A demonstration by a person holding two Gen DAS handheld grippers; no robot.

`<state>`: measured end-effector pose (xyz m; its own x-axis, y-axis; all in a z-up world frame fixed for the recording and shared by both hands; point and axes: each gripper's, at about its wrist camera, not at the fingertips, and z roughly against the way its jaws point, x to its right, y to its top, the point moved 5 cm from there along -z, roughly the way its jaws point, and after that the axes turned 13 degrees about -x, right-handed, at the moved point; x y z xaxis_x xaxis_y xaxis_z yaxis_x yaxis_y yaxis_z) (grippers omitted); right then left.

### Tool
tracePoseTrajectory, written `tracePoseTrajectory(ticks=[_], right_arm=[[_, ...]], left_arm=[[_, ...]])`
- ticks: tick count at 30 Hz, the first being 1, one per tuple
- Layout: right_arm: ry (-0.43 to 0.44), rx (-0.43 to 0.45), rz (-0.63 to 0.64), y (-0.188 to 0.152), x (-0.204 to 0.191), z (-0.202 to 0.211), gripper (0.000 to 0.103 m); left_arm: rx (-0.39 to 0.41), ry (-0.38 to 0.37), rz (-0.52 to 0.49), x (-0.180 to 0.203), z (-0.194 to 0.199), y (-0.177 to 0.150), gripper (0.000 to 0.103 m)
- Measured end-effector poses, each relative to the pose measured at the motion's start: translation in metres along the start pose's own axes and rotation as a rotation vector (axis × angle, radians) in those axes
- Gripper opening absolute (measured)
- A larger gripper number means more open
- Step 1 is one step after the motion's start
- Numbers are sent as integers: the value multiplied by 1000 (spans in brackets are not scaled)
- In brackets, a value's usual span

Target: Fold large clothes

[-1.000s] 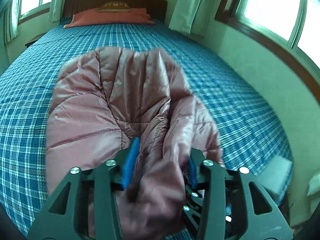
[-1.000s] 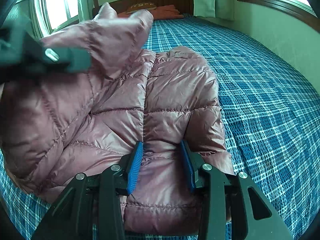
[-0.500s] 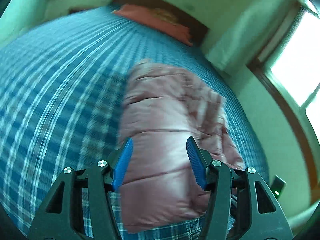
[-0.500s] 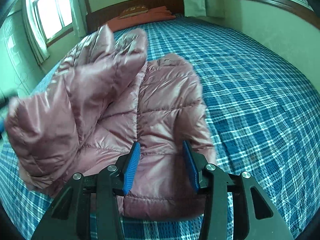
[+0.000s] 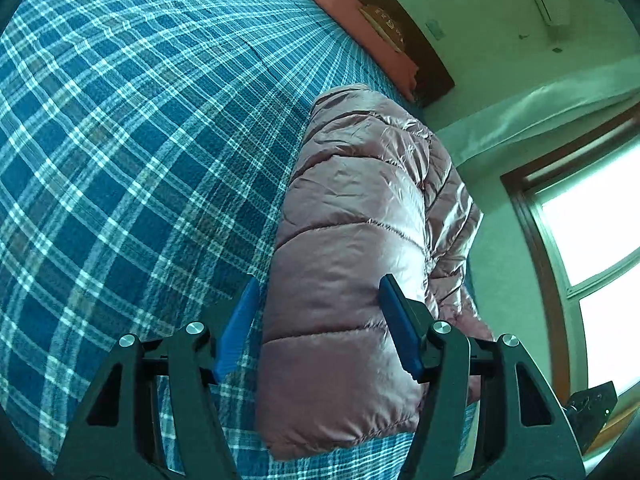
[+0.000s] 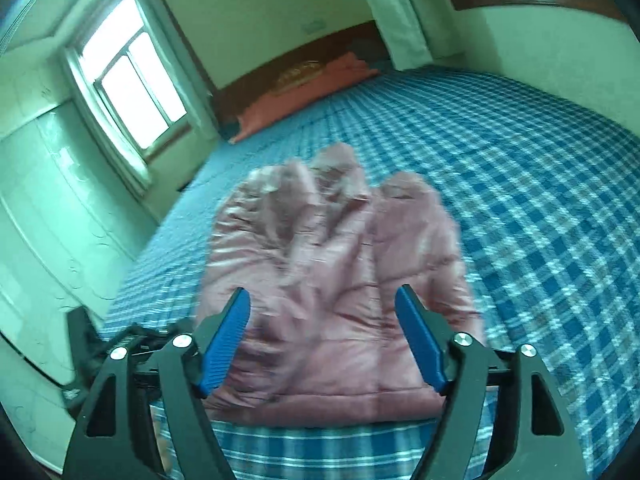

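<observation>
Fig.: pink quilted puffer jacket [image 5: 352,240] lying on the blue-and-white plaid bedspread [image 5: 120,160], near the foot edge of the bed, long axis running from the hem (nearest both cameras) toward the wooden headboard [image 6: 320,56] & orange pillow [image 6: 304,92]. Left gripper [image 5: 318,324]: blue-padded jaws spread wide, holding nothing; the jacket's near portion sits straight ahead between them, w/ its left edge just inside the left pad, bare bedspread beyond. Right gripper [image 6: 322,344]: jaws likewise spread, empty, framing the hem from the foot side; view is motion-blurred, so contact w/ fabric cannot be told. In the right view the jacket's upper part looks rumpled, folds bunched toward the collar end. Judgement: jacket appears already doubled lengthwise, narrow & thick. Both grippers sit at the hem end, roughly equally near; next move likely a pinch at the hem corners, carried along the long axis toward the headboard. Puffy fill may spring back
</observation>
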<state>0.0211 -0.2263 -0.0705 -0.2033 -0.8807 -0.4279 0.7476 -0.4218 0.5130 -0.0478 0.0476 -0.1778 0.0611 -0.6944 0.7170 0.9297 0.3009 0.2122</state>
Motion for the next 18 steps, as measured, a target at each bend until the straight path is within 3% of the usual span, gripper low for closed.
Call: tracePoseTrajectory(ticks=[4, 8, 18], right_arm=[[45, -61, 17, -1, -19, -22, 77], [19, -83, 47, -2, -36, -38, 76], [-17, -120, -29, -2, -13, -57, 72]], left_arm=[[2, 5, 2, 2, -5, 0, 62], [-5, 1, 7, 1, -8, -2, 62], [-17, -11, 3, 3, -14, -1, 63]])
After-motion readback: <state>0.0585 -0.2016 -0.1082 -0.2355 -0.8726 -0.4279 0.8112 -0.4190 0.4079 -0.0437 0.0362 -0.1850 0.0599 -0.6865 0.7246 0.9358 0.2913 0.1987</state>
